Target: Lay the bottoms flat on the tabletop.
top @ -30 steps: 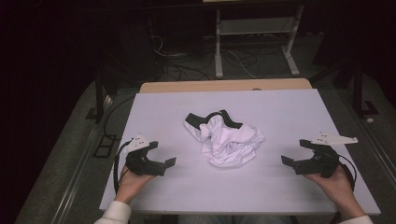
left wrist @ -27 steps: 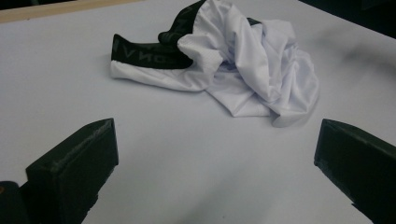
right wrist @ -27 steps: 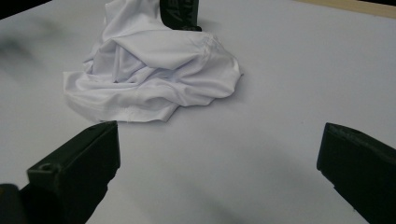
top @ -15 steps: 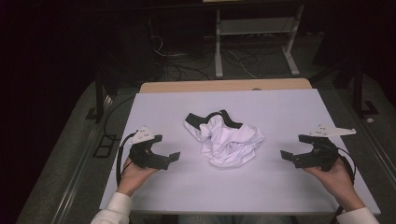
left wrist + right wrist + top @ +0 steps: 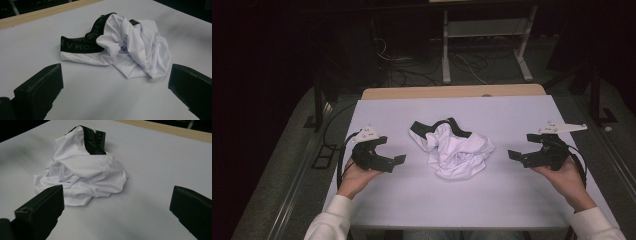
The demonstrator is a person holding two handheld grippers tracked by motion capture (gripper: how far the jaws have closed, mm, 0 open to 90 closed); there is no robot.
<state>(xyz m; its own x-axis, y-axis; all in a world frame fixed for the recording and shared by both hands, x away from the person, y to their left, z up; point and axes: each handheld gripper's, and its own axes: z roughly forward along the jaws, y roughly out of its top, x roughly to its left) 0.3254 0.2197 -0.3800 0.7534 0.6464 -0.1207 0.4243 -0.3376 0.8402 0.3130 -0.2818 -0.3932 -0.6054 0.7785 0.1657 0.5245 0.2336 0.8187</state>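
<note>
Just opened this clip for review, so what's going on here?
A person sits at a white table with a gripper in each hand. A crumpled pair of white underwear with a black waistband lies in the middle. The left gripper and the right gripper sit on either side of it, pointing at it, both open and apart from the cloth. Nothing is grasped yet.

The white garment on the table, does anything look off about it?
Only that the garment lies crumpled in a heap mid-table, its black waistband twisted and partly folded under. No tear or stain shows. Both grippers are open and apart from it.
</note>
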